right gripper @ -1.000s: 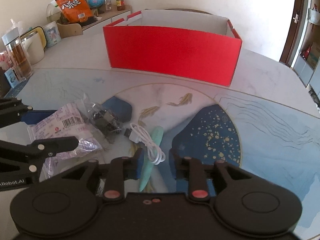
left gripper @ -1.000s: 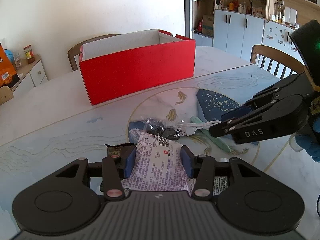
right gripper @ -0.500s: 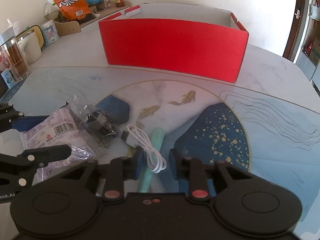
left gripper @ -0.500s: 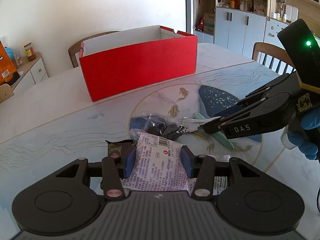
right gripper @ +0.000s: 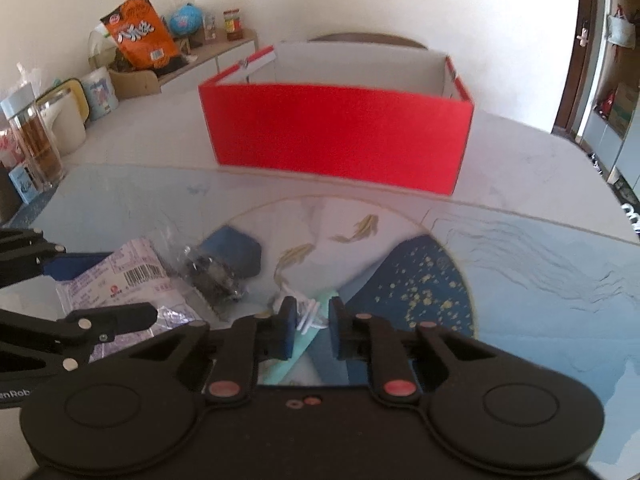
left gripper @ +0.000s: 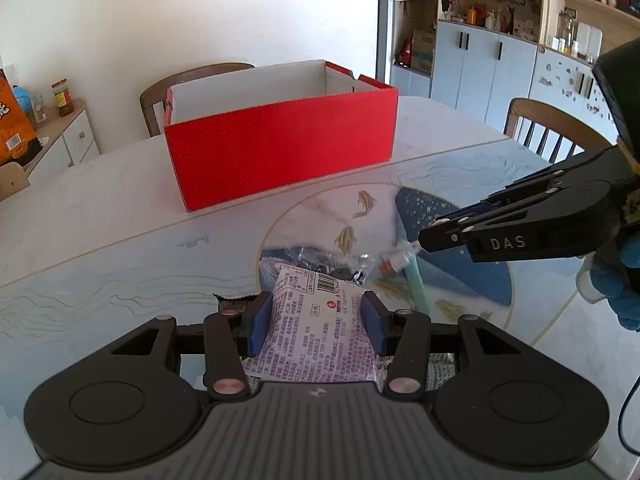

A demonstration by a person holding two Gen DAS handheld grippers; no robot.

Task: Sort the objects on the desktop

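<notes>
**Both claws closed on soft goods in front of the red box**

We see a glossy bench [left gripper: 100, 240] printed with pale waves, gold fish and a dark blue disc. On it stands an open rectangular red cardboard box [left gripper: 280, 152], white inside. Nearer lie a crinkly white printed packet [left gripper: 316, 332], a clear bag of dark parts [right gripper: 212, 276], a mint green stick [left gripper: 414, 280] and a thin white cable [right gripper: 310, 314]. Our left claw [left gripper: 316, 326] is half closed, its blue pads pressing the packet's sides. Our right claw [right gripper: 312, 324] is narrowed onto the bunched cable, just above the stick.
</notes>
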